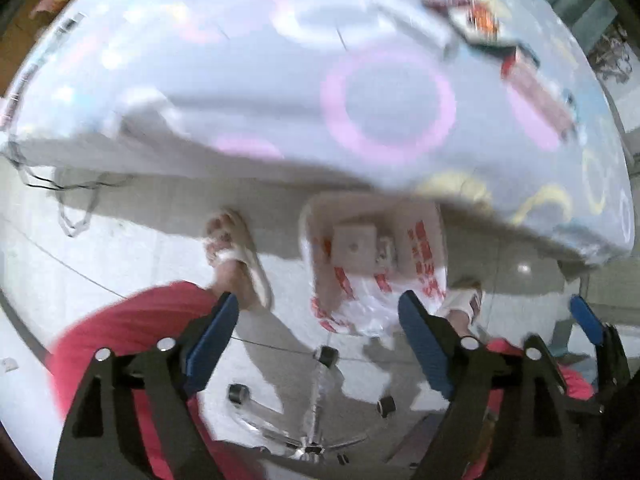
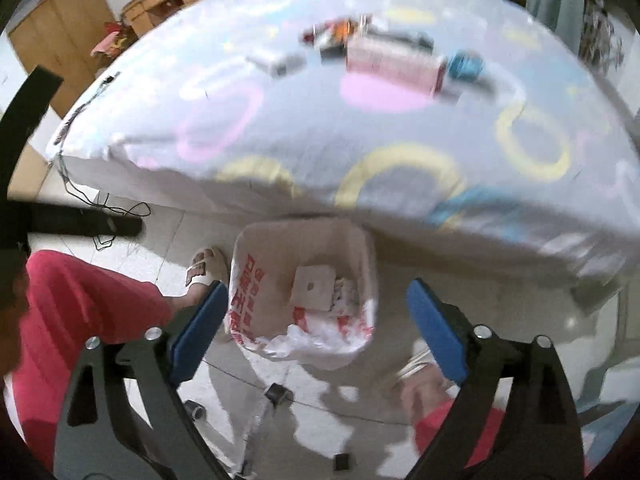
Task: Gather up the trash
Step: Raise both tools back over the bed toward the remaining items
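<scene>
A trash bin lined with a white bag with red print (image 1: 424, 256) (image 2: 248, 304) stands on the floor by the table's front edge. A pale flat box (image 1: 354, 248) (image 2: 313, 288) and crumpled wrappers lie inside it. My left gripper (image 1: 316, 344) is open and empty above the floor in front of the bin. My right gripper (image 2: 316, 328) is open and empty, straddling the bin from above. More trash lies on the table: a pink box (image 2: 394, 62) (image 1: 538, 96), a blue item (image 2: 464, 65), small dark and orange wrappers (image 2: 332, 36) (image 1: 478, 20), and a white box (image 2: 280, 60).
The table carries a white cloth with pink, yellow and blue rings (image 1: 388, 100) (image 2: 400, 128). The person's red trousers (image 1: 132, 320), sandalled feet (image 1: 236, 252) (image 2: 204, 268) and a chair's wheeled base (image 1: 316, 440) fill the floor below. Cables (image 2: 100, 200) hang at the table's left. Wooden cabinets (image 2: 64, 32) stand far left.
</scene>
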Demonstrator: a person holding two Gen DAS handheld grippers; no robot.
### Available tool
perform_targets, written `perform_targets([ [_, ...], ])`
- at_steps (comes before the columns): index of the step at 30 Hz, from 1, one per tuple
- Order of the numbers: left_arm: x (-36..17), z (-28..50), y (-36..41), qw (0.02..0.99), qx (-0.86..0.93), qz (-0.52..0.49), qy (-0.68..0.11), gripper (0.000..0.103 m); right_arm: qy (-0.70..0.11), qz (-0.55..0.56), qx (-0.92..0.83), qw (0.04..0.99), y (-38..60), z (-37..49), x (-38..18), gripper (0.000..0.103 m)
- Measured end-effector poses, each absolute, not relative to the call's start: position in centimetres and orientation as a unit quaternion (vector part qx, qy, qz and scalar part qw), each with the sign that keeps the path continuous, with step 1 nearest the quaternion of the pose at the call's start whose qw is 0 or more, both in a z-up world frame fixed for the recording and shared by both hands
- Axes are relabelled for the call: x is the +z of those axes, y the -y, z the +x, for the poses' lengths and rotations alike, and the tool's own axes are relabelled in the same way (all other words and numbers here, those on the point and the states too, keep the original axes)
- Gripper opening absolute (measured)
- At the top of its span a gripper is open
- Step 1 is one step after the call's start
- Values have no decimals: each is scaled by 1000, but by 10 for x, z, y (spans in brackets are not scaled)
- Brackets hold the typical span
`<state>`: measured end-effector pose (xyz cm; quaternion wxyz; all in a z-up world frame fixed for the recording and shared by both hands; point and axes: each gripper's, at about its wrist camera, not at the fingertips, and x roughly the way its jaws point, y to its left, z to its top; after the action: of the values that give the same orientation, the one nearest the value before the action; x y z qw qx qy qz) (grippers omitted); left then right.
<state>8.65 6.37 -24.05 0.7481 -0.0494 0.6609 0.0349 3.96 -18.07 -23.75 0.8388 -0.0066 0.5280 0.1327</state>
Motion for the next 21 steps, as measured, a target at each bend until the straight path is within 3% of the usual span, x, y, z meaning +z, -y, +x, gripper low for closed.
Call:
perform_targets([
  [11, -116, 103, -84, 776, 55, -112, -619, 92, -473, -49, 193, 858, 230, 50, -93, 92],
  [21, -91, 166, -55, 778, 70, -126, -611, 92, -413, -109, 213, 879, 249, 105, -15, 94],
])
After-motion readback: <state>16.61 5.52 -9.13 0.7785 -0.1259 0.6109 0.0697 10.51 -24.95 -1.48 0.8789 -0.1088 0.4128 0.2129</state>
